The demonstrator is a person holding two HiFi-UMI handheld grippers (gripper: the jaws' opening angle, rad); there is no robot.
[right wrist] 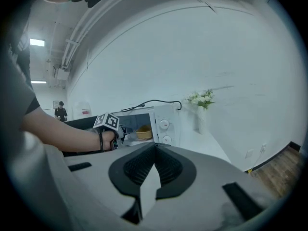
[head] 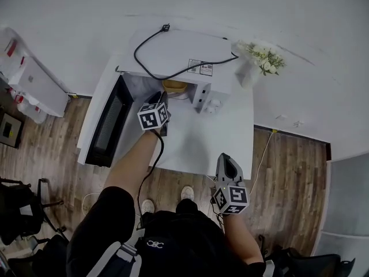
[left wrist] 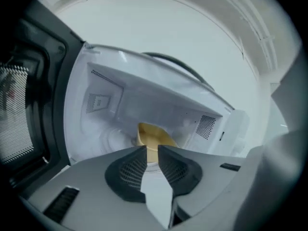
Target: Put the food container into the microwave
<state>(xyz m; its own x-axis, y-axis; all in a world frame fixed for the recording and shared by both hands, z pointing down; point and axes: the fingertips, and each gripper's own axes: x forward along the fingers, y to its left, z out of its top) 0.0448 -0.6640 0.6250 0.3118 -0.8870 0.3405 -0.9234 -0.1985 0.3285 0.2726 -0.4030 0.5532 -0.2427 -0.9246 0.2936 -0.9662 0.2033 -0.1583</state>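
food container (left wrist: 153, 137), a tan tub: on the floor of the open microwave (head: 173, 53), at 12 o'clock from my left hand-held gripper (left wrist: 151, 149). its jaws are narrowly spread with nothing between them, and it hovers just outside the cavity mouth. right hand-held gripper (right wrist: 155, 147): jaws pressed together, empty, low at 5 o'clock near the front edge of the worktop (head: 196, 146). door (head: 106, 123): swung wide toward 9 o'clock. risks, as i judge them: from above, the tub seems near the front lip, so the closing door could nudge or tip it. my left jaws, if drawn back carelessly, could clip its rim and drag it forward.
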